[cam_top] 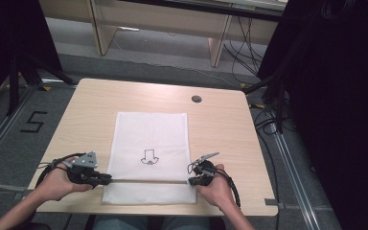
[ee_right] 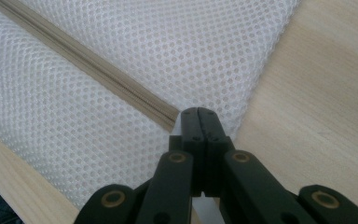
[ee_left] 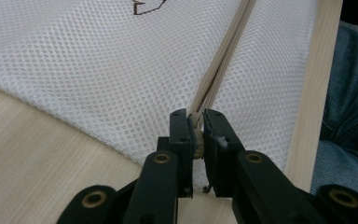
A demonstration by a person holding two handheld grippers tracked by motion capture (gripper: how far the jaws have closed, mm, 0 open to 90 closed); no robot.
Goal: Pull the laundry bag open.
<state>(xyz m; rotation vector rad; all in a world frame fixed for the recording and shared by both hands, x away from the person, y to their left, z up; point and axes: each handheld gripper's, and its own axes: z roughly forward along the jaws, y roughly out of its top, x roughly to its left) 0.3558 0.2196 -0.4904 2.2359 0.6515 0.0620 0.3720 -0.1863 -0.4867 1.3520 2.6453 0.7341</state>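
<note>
A white mesh bag (cam_top: 151,139) lies flat on the wooden table (cam_top: 86,115), with a black arrow drawing (cam_top: 149,157) on it. A beige zipper (cam_top: 148,181) runs across the bag near its front edge. My left gripper (cam_top: 106,179) is at the zipper's left end. In the left gripper view that gripper (ee_left: 196,115) is shut on the beige zipper pull, and the zipper (ee_left: 223,60) runs away from it. My right gripper (cam_top: 191,181) is at the bag's right edge. In the right gripper view it (ee_right: 198,112) is shut on the mesh edge beside the zipper's end (ee_right: 170,116).
A round cable hole (cam_top: 196,99) sits at the table's back right. The person's jeans (ee_left: 349,116) show just past the table's front edge. Bare wood lies left (ee_left: 28,158) and right (ee_right: 321,93) of the bag. Desks and cables stand on the floor behind.
</note>
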